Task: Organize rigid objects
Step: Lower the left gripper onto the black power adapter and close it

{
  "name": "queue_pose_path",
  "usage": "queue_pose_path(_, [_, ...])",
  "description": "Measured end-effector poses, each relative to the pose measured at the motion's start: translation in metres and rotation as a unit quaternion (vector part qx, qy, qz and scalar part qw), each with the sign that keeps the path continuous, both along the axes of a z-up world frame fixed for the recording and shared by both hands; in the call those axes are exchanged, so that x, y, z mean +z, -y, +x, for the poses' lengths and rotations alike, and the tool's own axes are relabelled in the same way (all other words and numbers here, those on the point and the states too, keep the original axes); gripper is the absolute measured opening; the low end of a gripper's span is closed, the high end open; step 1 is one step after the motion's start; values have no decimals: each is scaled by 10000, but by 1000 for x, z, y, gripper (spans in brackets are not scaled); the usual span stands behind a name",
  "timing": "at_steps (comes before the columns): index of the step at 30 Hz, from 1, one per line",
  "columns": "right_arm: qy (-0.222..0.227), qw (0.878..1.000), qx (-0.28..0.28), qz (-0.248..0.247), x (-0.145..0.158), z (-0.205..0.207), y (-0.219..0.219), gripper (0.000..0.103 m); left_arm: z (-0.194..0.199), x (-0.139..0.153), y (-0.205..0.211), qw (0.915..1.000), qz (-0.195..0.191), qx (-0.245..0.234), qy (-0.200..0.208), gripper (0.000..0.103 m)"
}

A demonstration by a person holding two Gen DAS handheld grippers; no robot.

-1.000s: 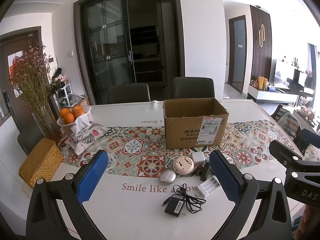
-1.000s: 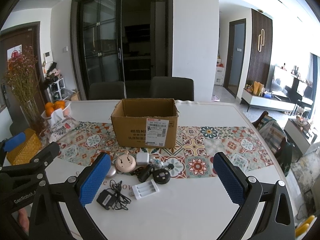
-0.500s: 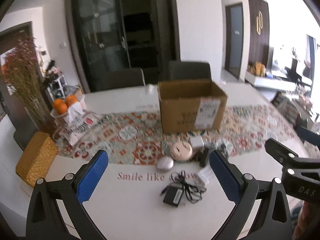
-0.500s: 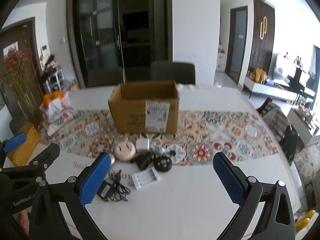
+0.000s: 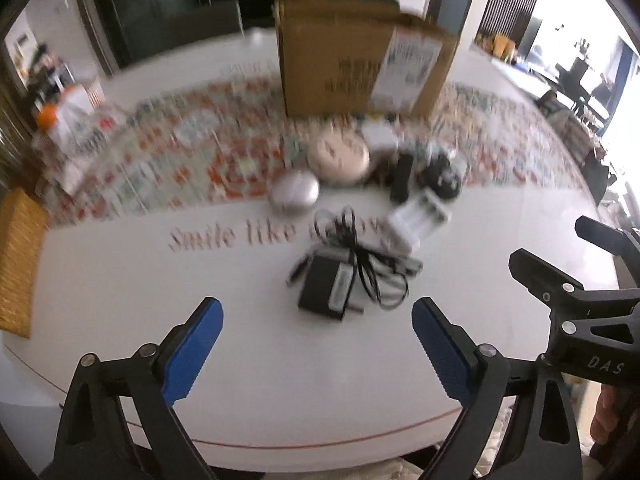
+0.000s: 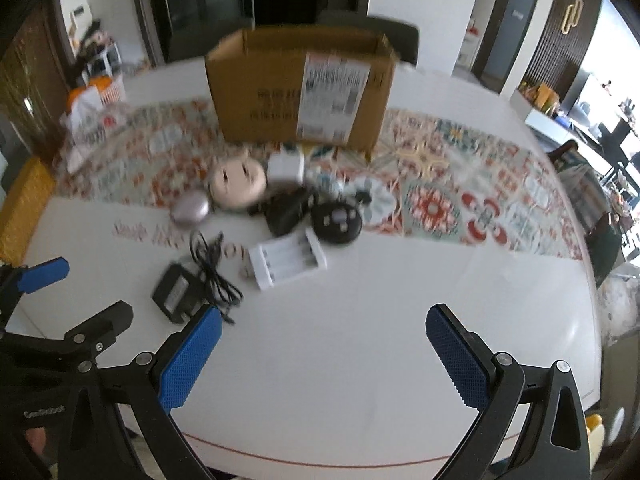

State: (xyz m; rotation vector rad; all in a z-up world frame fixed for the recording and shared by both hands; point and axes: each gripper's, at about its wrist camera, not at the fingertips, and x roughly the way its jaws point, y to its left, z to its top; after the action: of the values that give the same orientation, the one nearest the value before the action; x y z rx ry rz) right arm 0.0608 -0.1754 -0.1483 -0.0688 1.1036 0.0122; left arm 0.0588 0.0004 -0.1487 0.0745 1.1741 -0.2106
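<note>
I am narrowing my left gripper (image 5: pixel 316 320), nothing between its jaws, aiming at the adapter (image 5: pixel 327 288) just ahead; the right gripper (image 6: pixel 322 336) is hanging wide and empty; charger (image 6: pixel 286 262) and box (image 6: pixel 300 92) are waiting behind.

I see bare white table (image 6: pixel 360 340) ahead; black adapter (image 6: pixel 176 292), battery charger (image 6: pixel 286 262) and cardboard box (image 6: pixel 296 96) block farther reach.

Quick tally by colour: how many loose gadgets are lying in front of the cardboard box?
Black: 3, corded adapter, long charger, round unit
White: 2, battery holder, cube plug
Pink: 1, round case
Silver: 1, oval case
Total: 7
</note>
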Motion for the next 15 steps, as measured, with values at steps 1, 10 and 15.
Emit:
queue_pose_path(1, [-93,10000,8,29,-5,2,0,102,1,-6,0,9999,-14,-17,-123,92])
queue_pose_path(10, [-756,9968,-160,203,-48,13,2,102,18,-45,6,9975,139,-259,-642,80])
queue_pose_path(15, [-745,9966,-267,220,-56,19,3,102,30,-57,9,9963,119,-359,-768,68])
